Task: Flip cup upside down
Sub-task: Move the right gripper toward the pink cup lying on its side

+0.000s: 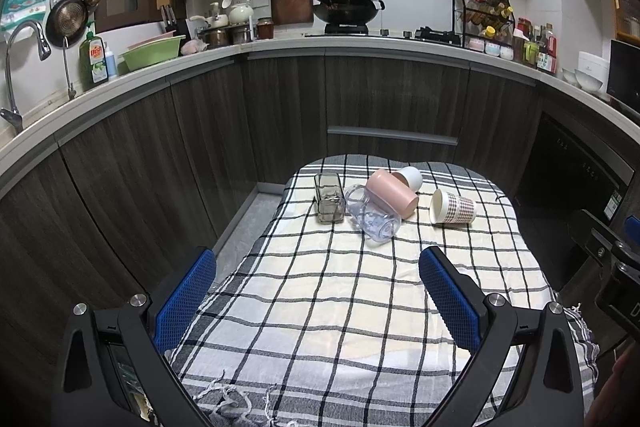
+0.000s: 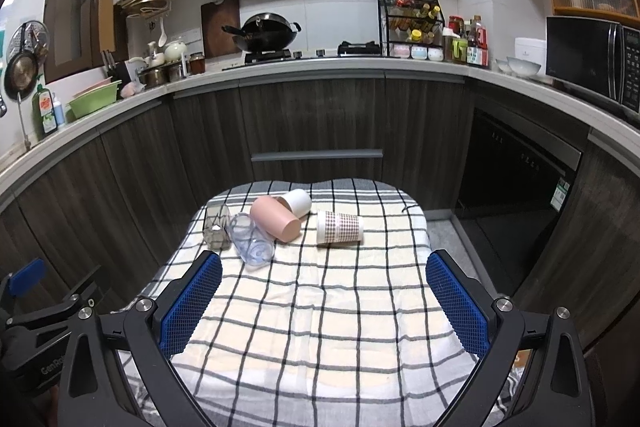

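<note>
Several cups lie on their sides at the far end of a checked cloth: a pink cup, a white cup behind it, a clear plastic cup, a checked paper cup and a smoky square glass. The same cups show in the right wrist view: pink, white, clear, paper, smoky glass. My left gripper is open and empty, well short of the cups. My right gripper is open and empty, also short of them.
The cloth covers a small table in a kitchen. Dark cabinets and a counter with a wok, bottles and bowls curve around behind. A dishwasher stands at the right. The other gripper shows at the right edge.
</note>
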`<state>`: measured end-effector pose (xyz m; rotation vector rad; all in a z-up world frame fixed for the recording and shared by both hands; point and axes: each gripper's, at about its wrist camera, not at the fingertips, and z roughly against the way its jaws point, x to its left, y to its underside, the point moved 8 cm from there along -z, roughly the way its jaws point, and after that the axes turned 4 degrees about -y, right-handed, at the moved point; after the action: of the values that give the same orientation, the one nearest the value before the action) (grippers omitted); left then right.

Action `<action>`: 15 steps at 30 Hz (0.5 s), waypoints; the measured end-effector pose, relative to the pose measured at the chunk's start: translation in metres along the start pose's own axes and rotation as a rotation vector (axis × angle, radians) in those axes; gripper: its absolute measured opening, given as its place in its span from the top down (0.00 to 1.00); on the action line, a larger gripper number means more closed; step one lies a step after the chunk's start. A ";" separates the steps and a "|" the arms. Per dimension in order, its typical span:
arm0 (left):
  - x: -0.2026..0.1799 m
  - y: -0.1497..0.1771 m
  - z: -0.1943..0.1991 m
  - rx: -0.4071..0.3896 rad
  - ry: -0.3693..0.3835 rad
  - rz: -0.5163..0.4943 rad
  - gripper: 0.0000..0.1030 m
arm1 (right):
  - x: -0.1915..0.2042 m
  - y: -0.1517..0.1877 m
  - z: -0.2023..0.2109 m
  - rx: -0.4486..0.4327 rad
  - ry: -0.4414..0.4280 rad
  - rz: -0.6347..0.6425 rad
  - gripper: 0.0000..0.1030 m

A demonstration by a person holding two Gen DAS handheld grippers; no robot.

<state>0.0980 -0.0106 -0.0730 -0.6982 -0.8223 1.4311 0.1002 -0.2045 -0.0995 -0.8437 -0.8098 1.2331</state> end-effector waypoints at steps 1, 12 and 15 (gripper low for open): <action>0.000 0.000 -0.003 0.007 0.001 0.002 0.00 | 0.000 0.000 -0.002 0.003 0.000 0.000 0.01; -0.004 -0.017 -0.053 0.057 -0.010 0.016 0.00 | 0.001 -0.016 -0.050 0.047 -0.004 0.007 0.01; -0.006 -0.025 -0.073 0.069 -0.018 0.018 0.00 | 0.002 -0.020 -0.070 0.067 -0.008 0.003 0.01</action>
<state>0.1726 -0.0123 -0.0937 -0.6425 -0.7788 1.4773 0.1708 -0.2119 -0.1140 -0.7865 -0.7692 1.2605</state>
